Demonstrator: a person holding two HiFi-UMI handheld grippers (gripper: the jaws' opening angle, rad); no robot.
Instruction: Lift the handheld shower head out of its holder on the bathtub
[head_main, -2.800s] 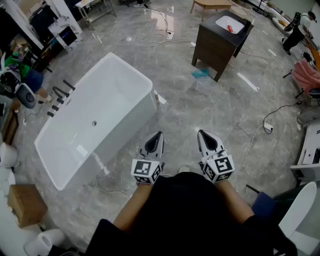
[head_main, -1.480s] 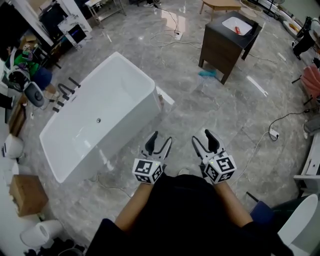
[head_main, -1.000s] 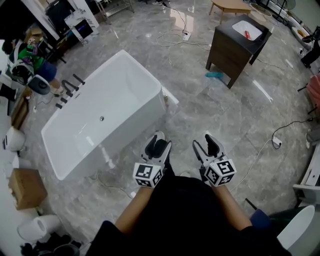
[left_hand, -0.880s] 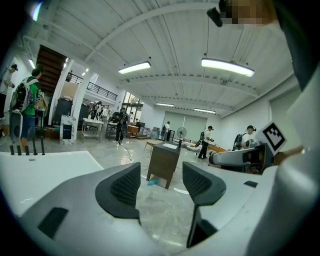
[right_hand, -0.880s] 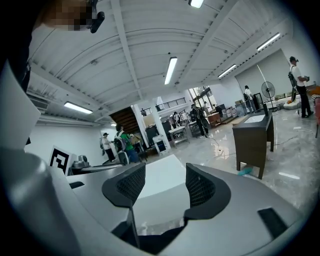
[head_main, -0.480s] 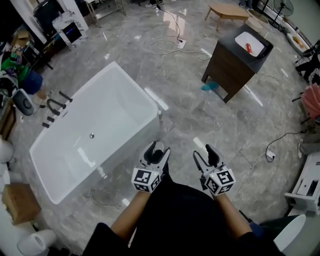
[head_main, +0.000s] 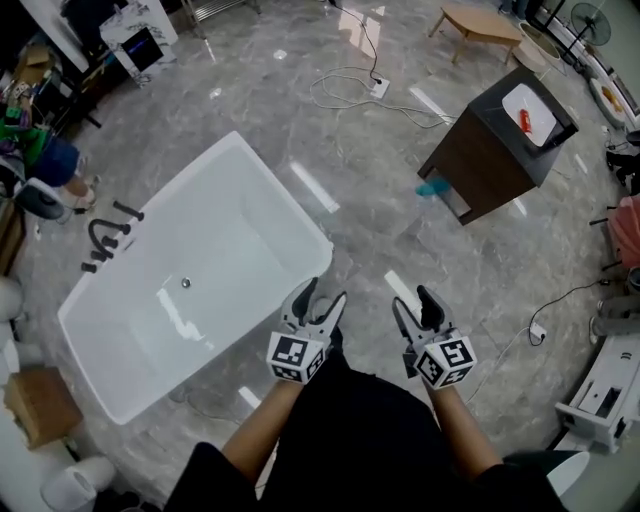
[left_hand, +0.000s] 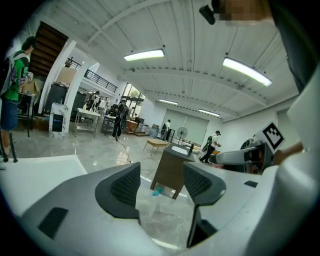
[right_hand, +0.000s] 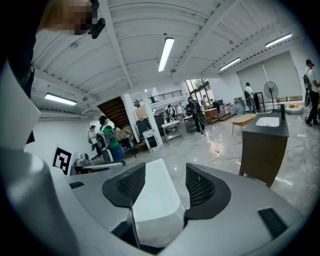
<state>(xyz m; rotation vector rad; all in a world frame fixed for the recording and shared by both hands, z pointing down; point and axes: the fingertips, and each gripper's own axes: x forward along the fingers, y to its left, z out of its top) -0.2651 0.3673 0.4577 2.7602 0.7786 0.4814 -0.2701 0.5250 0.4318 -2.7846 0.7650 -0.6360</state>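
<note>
Seen from the head view, the white bathtub (head_main: 285, 195) lies at ten o'clock of the left gripper (head_main: 320, 295) and right gripper (head_main: 414, 300), both spread and empty. Black fittings (head_main: 103, 235) stand just beside the tub's far long side at nine o'clock, and the shower head is too small to single out among them. A dark cabinet (head_main: 490, 150) stands at two o'clock and a loose cable (head_main: 350, 90) at twelve. The left gripper view frames that cabinet between its jaws, the right gripper view the tub's corner. Only the cubes' square markers read clearly.
</note>
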